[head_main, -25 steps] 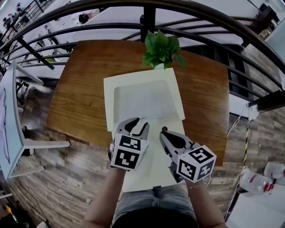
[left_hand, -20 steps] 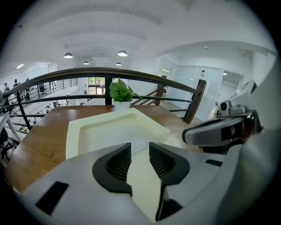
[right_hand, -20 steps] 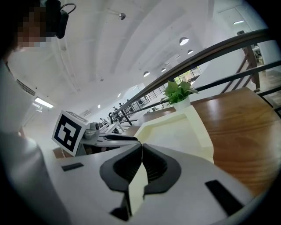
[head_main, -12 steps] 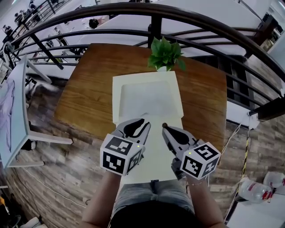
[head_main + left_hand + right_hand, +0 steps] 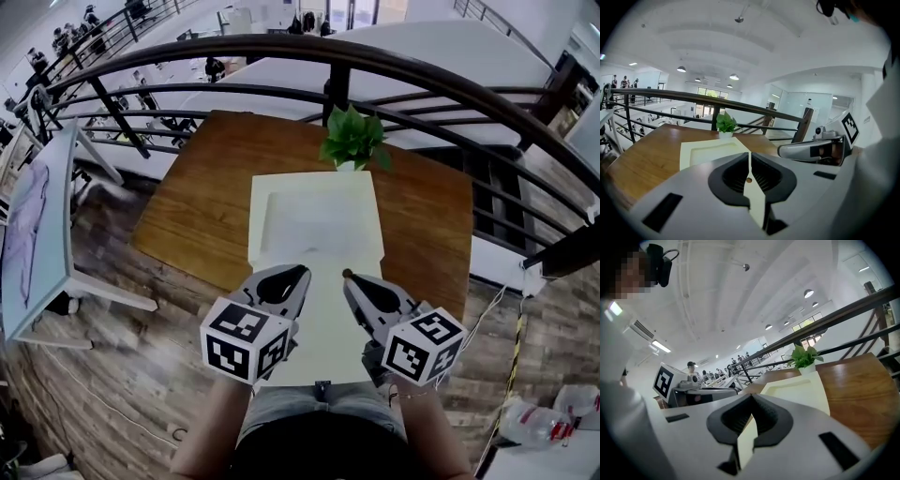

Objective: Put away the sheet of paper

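A pale yellow sheet of paper (image 5: 314, 225) lies on the wooden table (image 5: 202, 202), and its near part hangs over the table's front edge toward the person's lap. My left gripper (image 5: 302, 272) holds the sheet's left side; its jaws are closing, and in the left gripper view (image 5: 749, 157) the paper's edge runs pinched between the pads. My right gripper (image 5: 348, 277) is shut on the sheet's right side, with a paper flap clamped in its jaws (image 5: 751, 399). The sheet (image 5: 712, 152) shows a raised rectangular crease.
A small potted plant (image 5: 353, 139) stands at the sheet's far end on the table. A dark metal railing (image 5: 422, 80) curves behind the table. A white table (image 5: 37, 234) stands to the left on the plank floor. White bottles (image 5: 530, 422) lie at the lower right.
The left jaws went from wide open to closed on the paper's edge. The left gripper drifted slightly down and left. The right gripper kept its hold.
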The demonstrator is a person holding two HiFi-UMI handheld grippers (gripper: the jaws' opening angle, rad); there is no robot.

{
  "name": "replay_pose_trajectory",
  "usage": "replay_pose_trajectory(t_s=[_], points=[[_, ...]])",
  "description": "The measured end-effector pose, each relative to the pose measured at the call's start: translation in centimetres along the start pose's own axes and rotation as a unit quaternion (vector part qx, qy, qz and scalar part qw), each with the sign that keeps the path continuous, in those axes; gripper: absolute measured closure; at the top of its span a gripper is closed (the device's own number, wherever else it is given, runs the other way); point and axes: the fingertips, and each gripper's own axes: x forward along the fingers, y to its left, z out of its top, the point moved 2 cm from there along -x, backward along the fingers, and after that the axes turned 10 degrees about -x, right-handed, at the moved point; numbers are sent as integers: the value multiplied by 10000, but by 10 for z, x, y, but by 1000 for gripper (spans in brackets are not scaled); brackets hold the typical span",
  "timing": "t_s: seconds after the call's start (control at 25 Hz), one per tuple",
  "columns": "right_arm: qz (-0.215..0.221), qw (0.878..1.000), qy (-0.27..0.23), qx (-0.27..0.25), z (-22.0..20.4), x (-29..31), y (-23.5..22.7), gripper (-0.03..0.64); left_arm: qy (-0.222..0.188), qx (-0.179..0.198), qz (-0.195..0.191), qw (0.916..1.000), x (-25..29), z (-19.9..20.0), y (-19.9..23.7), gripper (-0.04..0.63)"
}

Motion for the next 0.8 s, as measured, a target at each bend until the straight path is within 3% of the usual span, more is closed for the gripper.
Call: replay_pose_trajectory(t_s=[0.2,0.8], points=[[176,9995,-9,-272,9,-3,13,591,-324,-60,0,9995,-17,3,-4,571],[505,9967,155,-623,11,1,38,591,-128,-643,95,9978,-31,-31,7,574]])
